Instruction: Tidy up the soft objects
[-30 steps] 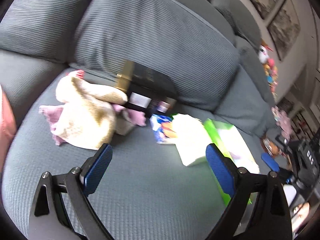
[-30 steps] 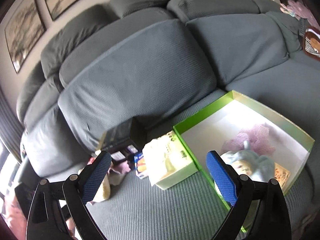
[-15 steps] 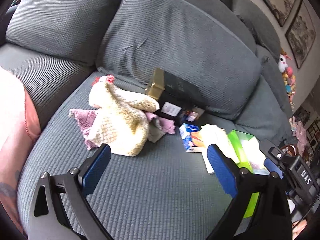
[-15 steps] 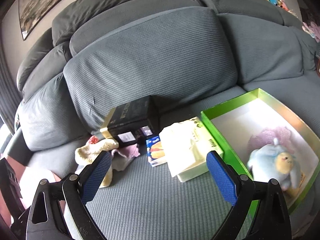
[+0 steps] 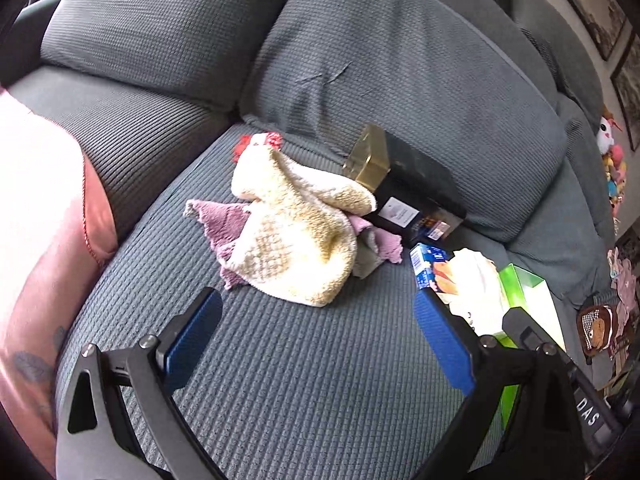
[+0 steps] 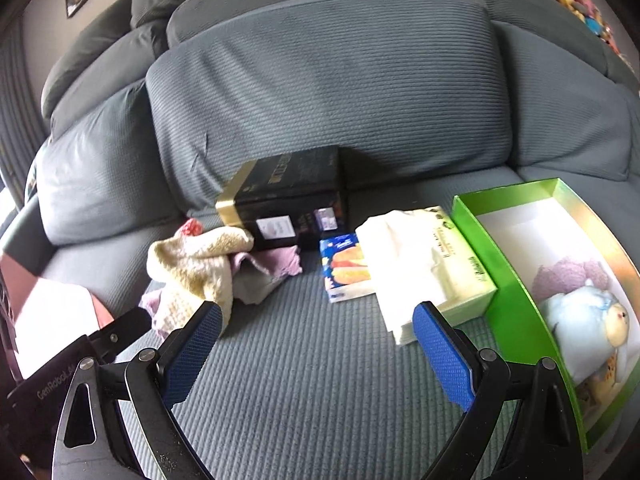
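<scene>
A cream knitted cloth (image 5: 292,240) lies crumpled on a pink cloth (image 5: 218,222) on the grey sofa seat (image 5: 300,380); both show in the right wrist view, cream (image 6: 192,268) and pink (image 6: 276,262). A green box (image 6: 516,292) at the right holds a light blue plush toy (image 6: 584,316) and a purple fluffy item (image 6: 568,276). My left gripper (image 5: 316,340) is open and empty, just short of the cream cloth. My right gripper (image 6: 316,348) is open and empty above the seat, between the cloths and the green box.
A black and gold box (image 6: 288,204) stands against the back cushion. A small blue carton (image 6: 344,268) and a tissue box with white tissues (image 6: 424,268) lie beside the green box. A person's pink-clad body (image 5: 40,240) is at the left. Plush toys (image 5: 612,160) sit far right.
Both views have swung left. The cloths now sit centred ahead of my left gripper, and the green box has slid to the right edge in the right wrist view. Both grippers stay open.
</scene>
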`<state>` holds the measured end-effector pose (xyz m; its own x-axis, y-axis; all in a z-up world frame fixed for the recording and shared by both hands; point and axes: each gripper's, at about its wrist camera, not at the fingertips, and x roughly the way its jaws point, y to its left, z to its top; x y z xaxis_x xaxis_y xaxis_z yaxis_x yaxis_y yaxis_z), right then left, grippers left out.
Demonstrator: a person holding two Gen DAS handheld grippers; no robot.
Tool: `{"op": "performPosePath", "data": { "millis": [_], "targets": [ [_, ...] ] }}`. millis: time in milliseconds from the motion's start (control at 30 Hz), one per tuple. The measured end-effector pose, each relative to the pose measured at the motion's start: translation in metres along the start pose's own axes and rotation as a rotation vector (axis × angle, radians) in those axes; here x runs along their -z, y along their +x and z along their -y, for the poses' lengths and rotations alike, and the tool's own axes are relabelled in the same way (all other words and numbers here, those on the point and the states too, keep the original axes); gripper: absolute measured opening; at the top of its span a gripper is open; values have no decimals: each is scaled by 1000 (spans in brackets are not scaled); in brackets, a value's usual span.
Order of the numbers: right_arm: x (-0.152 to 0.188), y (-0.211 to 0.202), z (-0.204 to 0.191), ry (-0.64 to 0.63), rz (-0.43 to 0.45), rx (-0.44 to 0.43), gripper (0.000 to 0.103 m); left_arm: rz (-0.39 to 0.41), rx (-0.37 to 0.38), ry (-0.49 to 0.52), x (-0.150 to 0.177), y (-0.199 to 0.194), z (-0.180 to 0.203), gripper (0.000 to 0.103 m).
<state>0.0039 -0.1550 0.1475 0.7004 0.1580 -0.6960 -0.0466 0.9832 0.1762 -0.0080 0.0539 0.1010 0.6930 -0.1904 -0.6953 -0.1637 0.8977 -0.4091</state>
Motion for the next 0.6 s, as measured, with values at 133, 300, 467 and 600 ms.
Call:
{"op": "performPosePath", "data": {
  "millis": [133,300,467,600],
  "targets": [
    [2,3,-5,-12,-13,-11,97,-19,-15,-18,0,3,-4,96],
    [3,8,-6,-1,-37,-23,97,-23,-14,-35,0,3,-8,96],
    [4,9,-6,-2,-43,-18,97,-35,3,-55,0,3,-10,96],
    [4,10,-7,-4,-45,-13,97,-38,-4,-60,0,4,-12,96]
  ]
}}
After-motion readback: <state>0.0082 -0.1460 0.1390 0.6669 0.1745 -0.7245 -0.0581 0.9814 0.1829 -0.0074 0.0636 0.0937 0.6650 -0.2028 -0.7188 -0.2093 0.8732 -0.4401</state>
